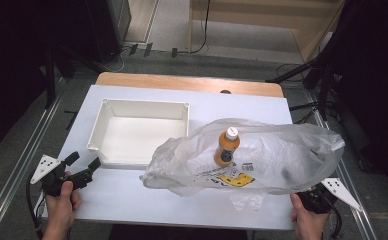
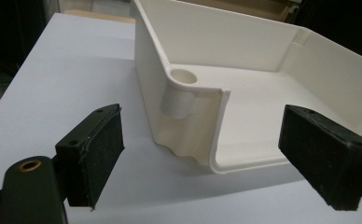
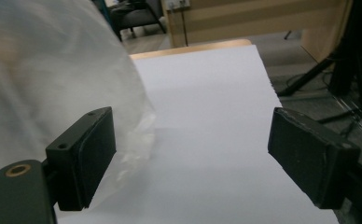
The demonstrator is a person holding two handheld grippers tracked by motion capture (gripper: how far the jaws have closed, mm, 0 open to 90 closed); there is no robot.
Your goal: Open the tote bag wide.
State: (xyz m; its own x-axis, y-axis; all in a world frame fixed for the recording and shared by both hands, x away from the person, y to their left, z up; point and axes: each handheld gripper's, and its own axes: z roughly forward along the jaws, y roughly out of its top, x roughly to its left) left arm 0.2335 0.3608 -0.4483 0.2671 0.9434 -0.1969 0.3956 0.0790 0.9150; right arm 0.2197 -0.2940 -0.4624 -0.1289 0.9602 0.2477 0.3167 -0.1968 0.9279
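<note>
High view: a white table [image 1: 132,200] with a tub, a bag and a bottle on it, and two hands at the near edge.
Left gripper [image 1: 84,167]: a hand holds it at the near left corner of the table. Its two black jaws are wide apart with nothing between them. It points at the near left corner of the tub, close to it but not touching.
Right gripper [image 1: 318,196]: a hand holds it at the near right edge of the table, just beside the bag. In the right gripper view [image 3: 188,154] its jaws are wide apart with just bare table between them. The bag's edge lies next to the left jaw.
White tub [image 1: 142,132]: an open, empty box on the left half of the table. In the left gripper view its rounded corner [image 2: 193,116] sits between the two jaws, farther off.
Plastic bag [image 1: 282,155]: see-through and crinkly, lying on the right half of the table, with its left end near the tub.
Orange bottle [image 1: 227,146]: it has a white cap, and the bag lies puffed up all around it, near the middle of the table.
</note>
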